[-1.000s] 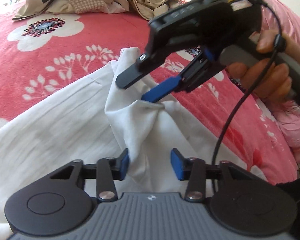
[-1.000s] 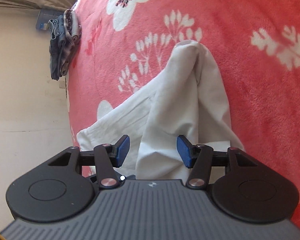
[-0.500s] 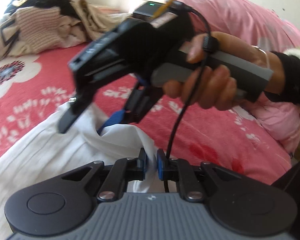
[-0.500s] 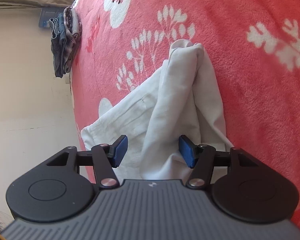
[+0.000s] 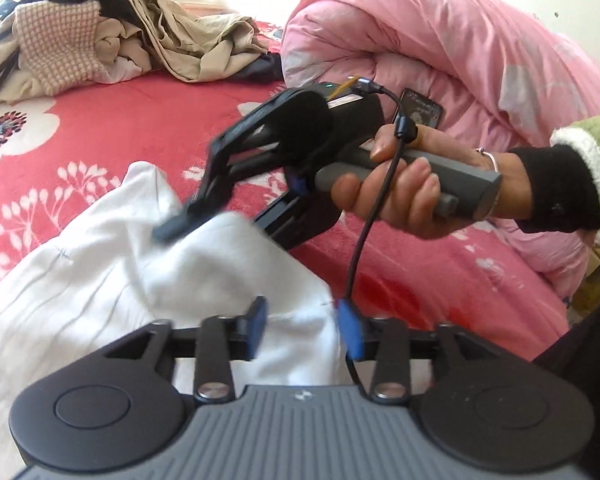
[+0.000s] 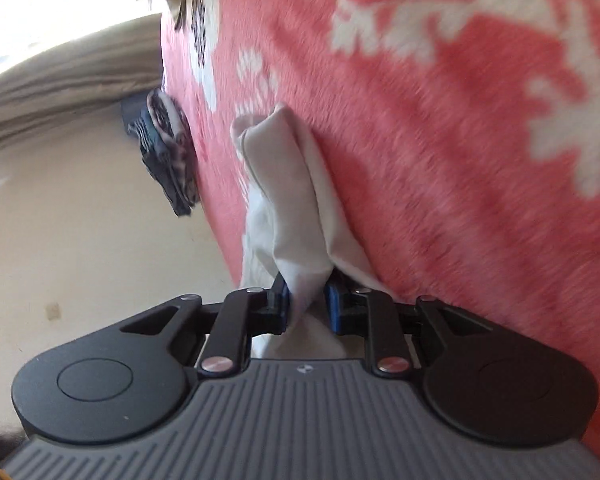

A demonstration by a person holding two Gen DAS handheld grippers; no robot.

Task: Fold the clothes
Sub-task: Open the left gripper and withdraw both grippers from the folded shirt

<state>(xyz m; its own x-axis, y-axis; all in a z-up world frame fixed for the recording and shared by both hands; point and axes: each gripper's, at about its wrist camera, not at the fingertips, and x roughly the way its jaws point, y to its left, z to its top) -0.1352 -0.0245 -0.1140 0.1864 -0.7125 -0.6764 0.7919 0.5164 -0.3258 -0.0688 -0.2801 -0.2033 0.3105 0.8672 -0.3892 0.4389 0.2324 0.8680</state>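
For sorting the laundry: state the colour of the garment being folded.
Plain white garment, clearest in the left wrist view.

Bed covered by a red fleece blanket with white flower and sprig print. A bulky pink quilt, rolled into a bolster, lies along its far side. A heap of beige, checked and black clothing sits at the far corner. In the right wrist view a plain cream wall borders the bed edge, with a pleated beige curtain above. Bright daylight, glare at the upper corner.
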